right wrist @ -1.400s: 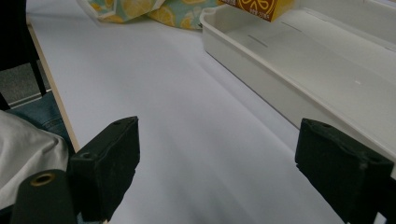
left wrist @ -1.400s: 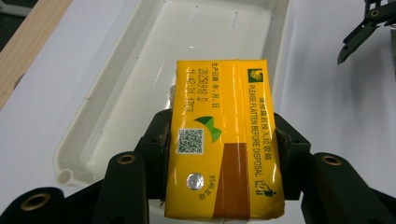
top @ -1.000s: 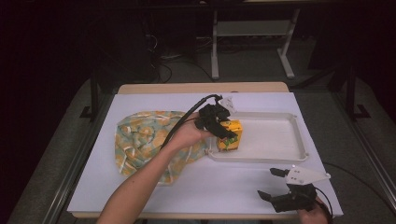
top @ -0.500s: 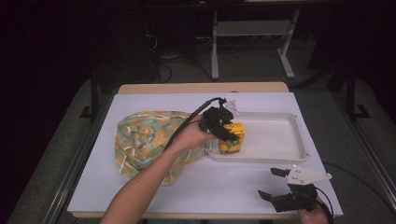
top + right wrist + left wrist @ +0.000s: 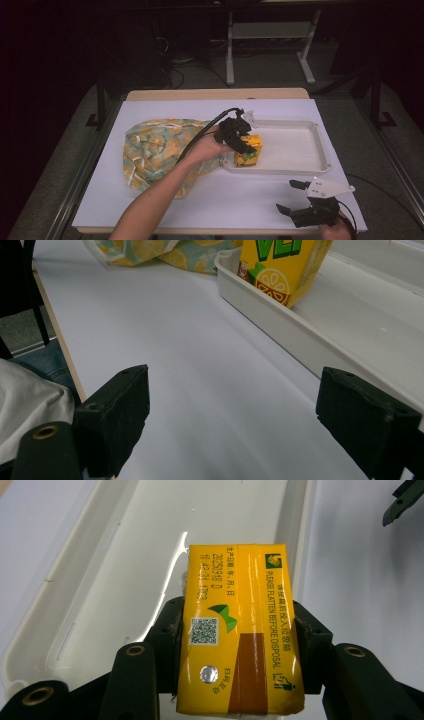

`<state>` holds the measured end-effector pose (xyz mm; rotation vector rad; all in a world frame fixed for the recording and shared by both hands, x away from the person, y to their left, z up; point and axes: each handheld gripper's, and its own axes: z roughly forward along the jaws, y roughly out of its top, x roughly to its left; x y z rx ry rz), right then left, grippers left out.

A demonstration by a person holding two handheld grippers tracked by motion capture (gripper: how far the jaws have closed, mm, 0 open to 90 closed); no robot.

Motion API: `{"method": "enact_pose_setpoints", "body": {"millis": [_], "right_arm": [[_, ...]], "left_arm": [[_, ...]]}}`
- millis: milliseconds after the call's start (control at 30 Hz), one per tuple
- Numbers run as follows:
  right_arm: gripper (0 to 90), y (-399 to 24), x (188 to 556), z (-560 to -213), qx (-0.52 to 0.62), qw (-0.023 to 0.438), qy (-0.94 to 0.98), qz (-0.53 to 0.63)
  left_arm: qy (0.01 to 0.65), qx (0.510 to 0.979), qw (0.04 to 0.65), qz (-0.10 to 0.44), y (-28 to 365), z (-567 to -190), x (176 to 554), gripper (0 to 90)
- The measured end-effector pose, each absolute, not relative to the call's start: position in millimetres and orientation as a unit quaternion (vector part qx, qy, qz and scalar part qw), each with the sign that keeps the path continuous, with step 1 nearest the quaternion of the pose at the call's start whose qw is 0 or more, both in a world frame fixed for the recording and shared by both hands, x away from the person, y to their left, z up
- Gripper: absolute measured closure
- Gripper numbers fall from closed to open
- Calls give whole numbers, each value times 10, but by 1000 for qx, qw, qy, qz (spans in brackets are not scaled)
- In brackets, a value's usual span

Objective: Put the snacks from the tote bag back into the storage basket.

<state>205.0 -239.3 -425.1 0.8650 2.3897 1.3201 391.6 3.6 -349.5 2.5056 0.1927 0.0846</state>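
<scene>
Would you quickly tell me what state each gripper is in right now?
Left gripper: shut on the yellow drink carton, over the white tray.
Right gripper: open, holding nothing, above the table.

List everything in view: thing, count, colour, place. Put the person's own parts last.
drink carton: one, yellow, at the tray's left end, between the left gripper's jaws.
tray: one, white, right half of the table.
cloth bag: one, green and orange lemon print, left of the tray.
table: one, white top.
left gripper: one, black, shut on the drink carton.
right gripper: one, black with grey plate, open, at the table's near right corner.
forearm: one, reaching from the bottom edge to the left gripper.
</scene>
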Motion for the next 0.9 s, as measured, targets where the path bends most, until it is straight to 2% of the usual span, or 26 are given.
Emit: {"method": "enact_pose_setpoints", "body": {"millis": [900], "right_arm": [[134, -2399, 2052, -4255, 298, 138, 826, 458]], "left_arm": [[73, 950, 301, 32, 10, -3540, 3931, 500]]}}
